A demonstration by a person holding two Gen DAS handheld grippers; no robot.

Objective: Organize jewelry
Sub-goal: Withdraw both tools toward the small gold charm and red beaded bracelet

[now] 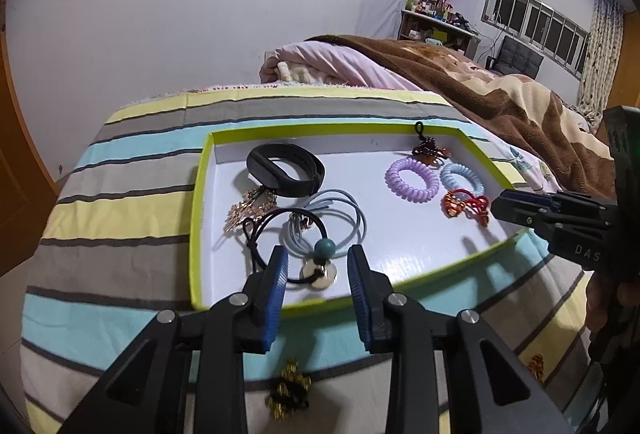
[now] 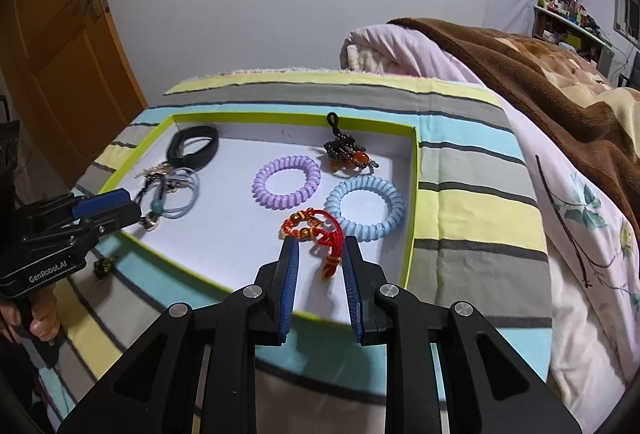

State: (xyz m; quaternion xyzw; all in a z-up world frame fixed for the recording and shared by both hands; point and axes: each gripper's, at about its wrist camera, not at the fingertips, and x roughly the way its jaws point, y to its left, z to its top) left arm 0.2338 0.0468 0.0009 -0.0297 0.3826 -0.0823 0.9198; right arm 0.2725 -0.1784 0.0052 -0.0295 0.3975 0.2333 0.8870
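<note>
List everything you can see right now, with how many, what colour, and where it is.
Tray: one, lime rim, white floor, on the striped bedspread.
Black band: one, tray's far left.
Gold chain piece: one, under the band's near edge.
Hair ties: a bundle, pale blue and black, teal bead, near left.
Coil ties: two; purple mid-tray, blue right of it.
Beaded charm: one, dark with orange stone, far wall.
Red cord bracelet: one, gold beads, near right.
Gold-black trinket: one, on bedspread outside tray.
Left tongs: open, over hair ties.
Right tongs: open, around the red cord.
</note>
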